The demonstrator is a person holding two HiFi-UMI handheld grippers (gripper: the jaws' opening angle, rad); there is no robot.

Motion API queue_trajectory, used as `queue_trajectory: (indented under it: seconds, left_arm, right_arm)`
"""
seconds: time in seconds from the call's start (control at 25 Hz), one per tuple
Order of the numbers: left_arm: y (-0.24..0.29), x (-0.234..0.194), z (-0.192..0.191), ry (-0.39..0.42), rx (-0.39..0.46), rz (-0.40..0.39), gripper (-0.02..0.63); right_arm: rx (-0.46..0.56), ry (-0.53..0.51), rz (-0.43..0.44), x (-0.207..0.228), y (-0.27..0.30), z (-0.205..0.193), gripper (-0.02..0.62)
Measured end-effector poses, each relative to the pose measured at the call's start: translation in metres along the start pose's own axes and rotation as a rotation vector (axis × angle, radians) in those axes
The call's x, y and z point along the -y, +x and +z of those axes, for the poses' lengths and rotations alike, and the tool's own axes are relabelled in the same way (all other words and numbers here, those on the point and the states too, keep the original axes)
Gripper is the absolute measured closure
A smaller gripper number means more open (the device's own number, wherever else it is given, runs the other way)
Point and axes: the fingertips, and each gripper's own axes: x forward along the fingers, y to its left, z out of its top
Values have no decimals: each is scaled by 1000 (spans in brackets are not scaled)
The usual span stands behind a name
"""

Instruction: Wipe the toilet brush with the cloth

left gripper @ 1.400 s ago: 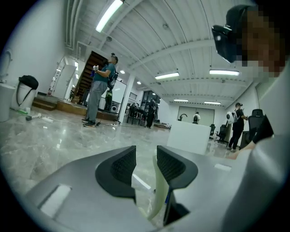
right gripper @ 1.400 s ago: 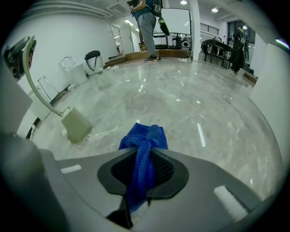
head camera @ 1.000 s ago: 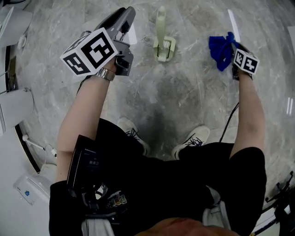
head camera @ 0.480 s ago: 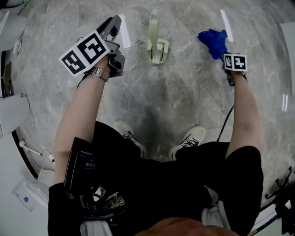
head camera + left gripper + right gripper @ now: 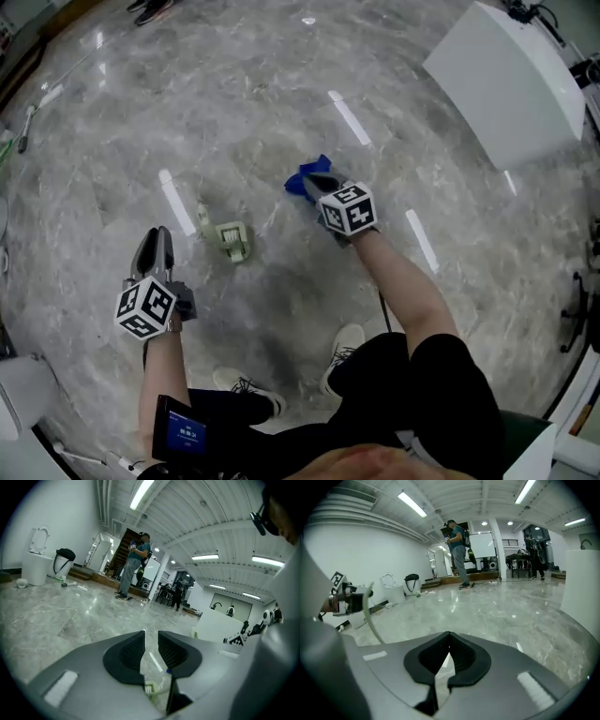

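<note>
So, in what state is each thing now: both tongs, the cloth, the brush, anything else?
Left tongs: open, just been closing, nothing between them.
Right tongs: shut, empty.
Cloth: bunched up at the right tongs' tip, not gripped.
Toilet brush: in its holder, untouched.
Toilet: lid up.

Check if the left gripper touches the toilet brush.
Apart: head view shows bare floor between left gripper and toilet brush; its fingers have just been closing, empty.

Your pale green toilet brush (image 5: 204, 222) stands in its matching holder (image 5: 233, 241) on the grey marble floor (image 5: 234, 103); the crumpled blue cloth (image 5: 302, 178) shows to its right, apart.
</note>
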Motion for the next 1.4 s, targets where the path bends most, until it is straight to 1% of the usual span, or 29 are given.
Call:
queue_trajectory:
  seconds: [0.04, 0.08, 0.12, 0.16, 0.2, 0.28, 0.36, 0.44, 0.48, 0.56, 0.64, 0.72, 0.84, 0.92, 1.04, 1.12, 1.2, 1.28, 1.4]
  left_arm:
    - [-10, 9, -1, 7, -14, -7, 505]
    - [-22, 17, -7, -10, -40, -11, 506]
    - [-38, 26, -18, -44, -83, -14, 506]
    - [-57, 39, -31, -78, -143, -17, 506]
    - [-79, 52, -44, -95, -215, -20, 506]
    - [-128, 74, -54, -72, -354, -15, 505]
    - [-175, 89, -41, -36, -439, 0, 506]
    - [-214, 102, -11, -21, -476, 19, 506]
    - [-231, 111, 8, -20, -486, 25, 506]
    - [-257, 133, 51, -26, -497, 22, 506]
    - [-276, 164, 96, -30, -493, -7, 506]
    - [-290, 201, 141, -26, -478, -63, 506]
    - [-303, 257, 205, 4, -438, -178, 506]
    - [-316, 286, 240, -4, -406, -240, 506]
    - [-345, 308, 284, -30, -339, -278, 508]
    - [-358, 315, 307, -3, -286, -302, 508]
    - [-370, 316, 324, 31, -250, -321, 506]
    - [-389, 315, 329, 45, -242, -340, 506]
    - [-410, 313, 321, 53, -264, -371, 502]
  right_arm:
    - [7, -10, 20, -23, -14, 9, 592]
    - [6, -9, 38, -44, -29, 15, 592]
    - [-5, 10, 53, -63, -48, 17, 592]
    - [-25, 51, 64, -78, -68, 16, 592]
    - [-46, 103, 66, -90, -90, 15, 592]
    - [-84, 213, 40, -108, -133, 17, 592]
    - [-101, 329, -9, -121, -172, 28, 592]
    - [-94, 429, -43, -136, -210, 52, 592]
    - [-93, 453, -51, -145, -228, 67, 592]
    - [-106, 441, -52, -167, -265, 102, 592]
    - [-130, 371, -32, -193, -303, 140, 592]
    - [-143, 288, 11, -221, -339, 183, 592]
    - [-118, 180, 67, -257, -383, 250, 592]
    - [-91, 159, 73, -276, -414, 286, 592]
    - [-28, 188, 83, -308, -458, 327, 592]
    - [36, 184, 78, -322, -477, 352, 592]
    - [87, 173, 73, -334, -493, 367, 592]
    - [110, 169, 70, -351, -511, 366, 592]
    - [129, 146, 54, -369, -531, 355, 592]
